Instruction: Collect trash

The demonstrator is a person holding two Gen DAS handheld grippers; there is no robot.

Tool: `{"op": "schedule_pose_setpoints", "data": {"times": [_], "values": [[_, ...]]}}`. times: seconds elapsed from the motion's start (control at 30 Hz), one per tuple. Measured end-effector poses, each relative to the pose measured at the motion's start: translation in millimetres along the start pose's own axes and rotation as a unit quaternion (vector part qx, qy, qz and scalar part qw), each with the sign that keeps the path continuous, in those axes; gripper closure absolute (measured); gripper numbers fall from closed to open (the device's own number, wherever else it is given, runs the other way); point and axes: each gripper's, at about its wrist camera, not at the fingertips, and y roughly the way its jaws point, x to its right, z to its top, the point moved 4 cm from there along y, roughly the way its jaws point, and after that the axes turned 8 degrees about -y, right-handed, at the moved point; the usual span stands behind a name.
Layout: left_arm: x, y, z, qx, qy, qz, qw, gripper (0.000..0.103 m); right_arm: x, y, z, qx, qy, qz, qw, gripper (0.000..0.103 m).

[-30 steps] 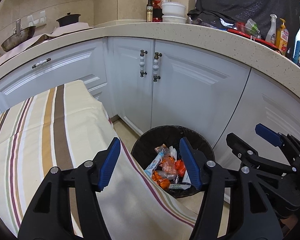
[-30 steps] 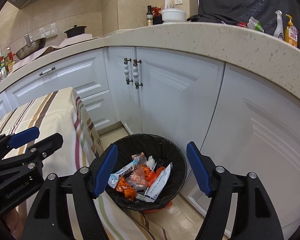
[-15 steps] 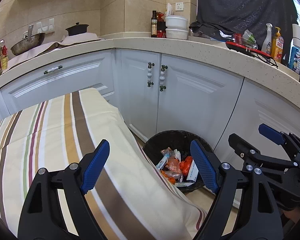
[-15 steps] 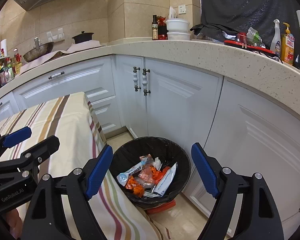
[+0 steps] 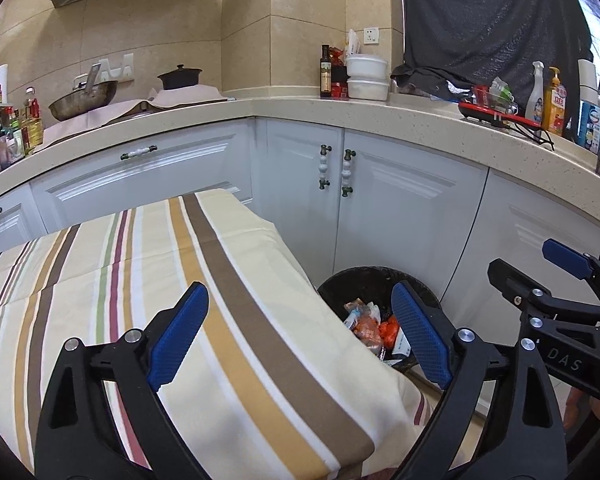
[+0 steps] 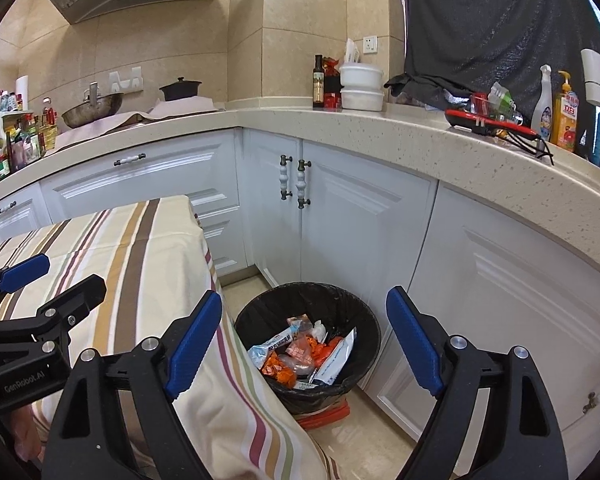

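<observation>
A round bin with a black liner (image 6: 342, 300) stands on the floor beside the table; it also shows in the left wrist view (image 5: 364, 280). Inside lie several wrappers, orange and white (image 6: 300, 354), also seen in the left wrist view (image 5: 370, 322). My left gripper (image 5: 300, 330) is open and empty above the striped tablecloth (image 5: 140, 264). My right gripper (image 6: 304, 336) is open and empty, above and in front of the bin. Each gripper shows at the edge of the other's view.
White cabinets (image 6: 352, 220) run under a speckled counter (image 6: 380, 124) behind the bin. The counter holds bottles, white bowls (image 6: 360, 84), a red tray (image 6: 484, 120), a wok and a pot. The table's corner overhangs next to the bin.
Both grippers have pulled back and up from the bin, so it looks smaller and lower. Both stayed open and empty. More of the table and counter shows now.
</observation>
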Motion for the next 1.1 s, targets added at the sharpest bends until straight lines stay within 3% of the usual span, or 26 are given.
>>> {"op": "schedule_pose_setpoints", "data": {"times": [0.53, 1.1], "values": [[-1.2, -28.0, -5.8, 0.012, 0.001, -0.010, 0.9999, 0.008, -9.2, -30.5, -6.0, 0.018, -0.006, -0.011, 1.000, 0.019], [-0.5, -29.1, -8.2, 0.010, 0.003, -0.012, 0.9999, 0.008, -3.5, -32.4, -10.7, 0.018, 0.002, -0.020, 1.000, 0.019]]}}
